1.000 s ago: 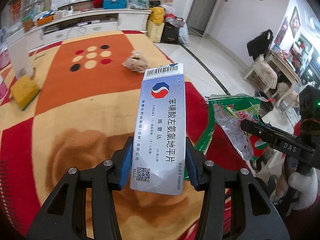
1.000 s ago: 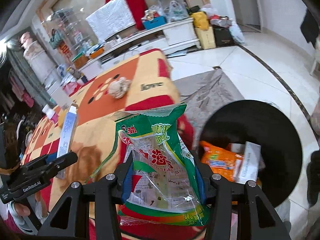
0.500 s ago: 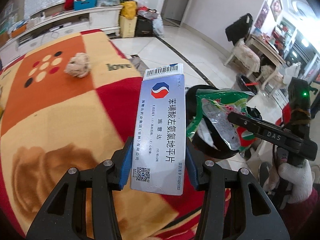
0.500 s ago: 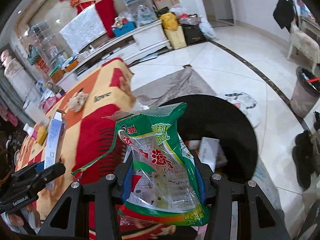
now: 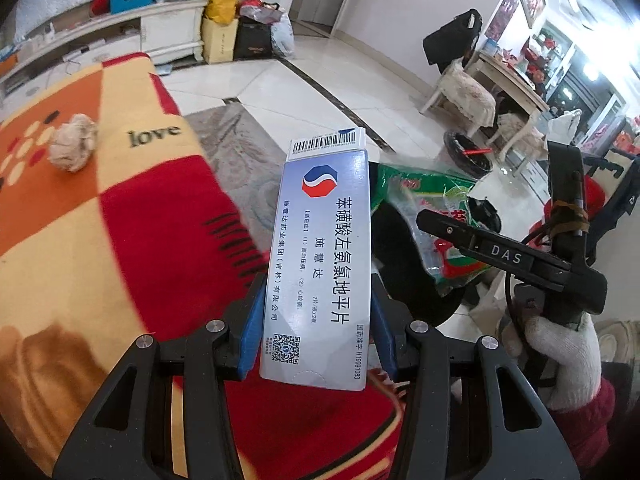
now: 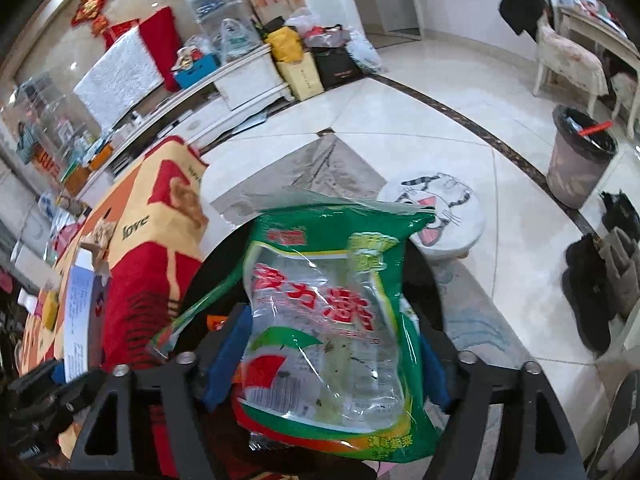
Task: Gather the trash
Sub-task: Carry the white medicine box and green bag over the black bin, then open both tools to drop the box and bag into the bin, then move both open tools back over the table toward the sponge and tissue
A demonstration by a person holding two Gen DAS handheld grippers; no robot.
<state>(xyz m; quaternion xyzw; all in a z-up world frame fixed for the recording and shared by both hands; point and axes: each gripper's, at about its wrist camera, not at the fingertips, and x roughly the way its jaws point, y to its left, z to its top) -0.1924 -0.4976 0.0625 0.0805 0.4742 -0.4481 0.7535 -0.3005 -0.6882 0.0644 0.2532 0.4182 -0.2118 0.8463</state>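
My left gripper (image 5: 316,312) is shut on a blue-and-white medicine box (image 5: 320,264), held upright over the blanket's edge. My right gripper (image 6: 328,360) hangs over the big black bin (image 6: 216,276), and its jaws are opening. A green snack bag (image 6: 332,312) still sits between the spread blue pads, loose. In the left wrist view the same bag (image 5: 424,200) shows beside the right gripper's black finger (image 5: 504,256), held by a gloved hand (image 5: 560,352). An orange packet (image 6: 216,322) lies in the bin. A crumpled paper ball (image 5: 74,148) rests on the blanket.
The red, orange and cream blanket (image 5: 120,240) covers the table on the left. On the tiled floor stand a round cat-face stool (image 6: 436,216), a small lined waste bin (image 6: 580,160) and shoes (image 6: 600,280). A white cabinet (image 6: 248,84) lines the far wall.
Both grippers swung right, off the blanket toward the black bin. The right jaws have spread wide and the green bag has slackened between them. The left still grips the box.
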